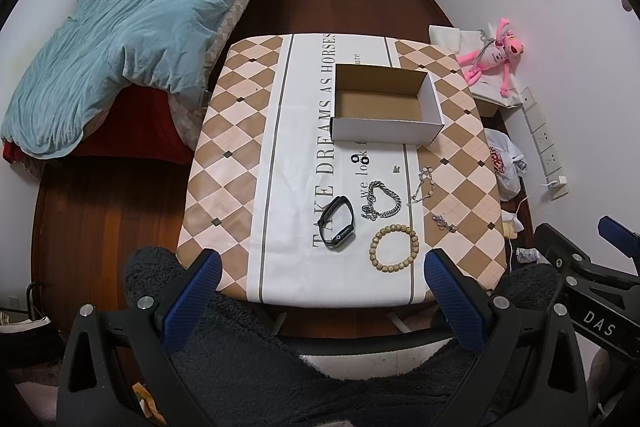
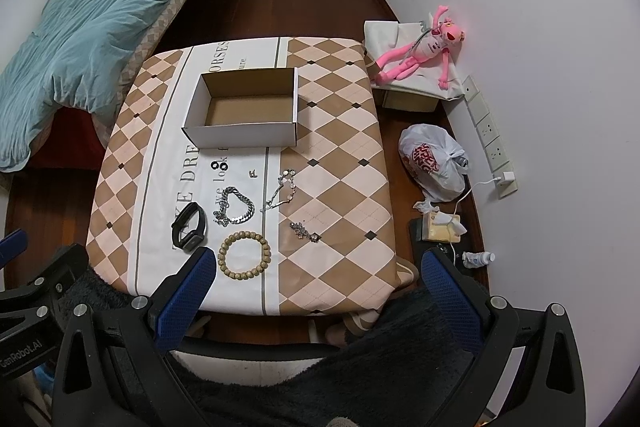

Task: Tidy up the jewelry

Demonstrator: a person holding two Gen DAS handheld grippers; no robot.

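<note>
The jewelry lies loose on the near half of the table: a round bracelet of pale wooden beads (image 1: 394, 247) sits closest to the near edge, with a black smart band with a dark strap (image 1: 337, 221) just to its left. Behind the beads is a heavy silver curb-link chain bracelet (image 1: 381, 201), bunched into a loop, and to its right a thinner silver bracelet with round links (image 1: 425, 183). A small sparkly silver piece (image 1: 445, 223) (too small to tell what kind) rests apart on the checkered part, right of the beads. Farther back, near the box, are two small black rings (image 1: 361, 159) touching each other and a tiny dark item (image 1: 396, 169).

An open white cardboard box with a brown inside (image 1: 385, 103) stands on the far half of the table, nothing in it.

The left gripper (image 1: 320, 297) hangs over the near table edge with its blue-padded fingers spread wide, holding nothing. The right gripper (image 2: 316, 301) is likewise wide apart and unloaded, its left finger (image 2: 188, 291) just beside the bead bracelet in the view.

The table wears a brown-and-cream diamond-patterned cloth with a white printed band (image 1: 304, 259). Beyond it are a bed with a rumpled teal quilt (image 1: 132, 31), a pink plush toy (image 2: 424, 51) against the white wall, and a knotted white plastic bag (image 2: 434, 163) on the dark wood floor
</note>
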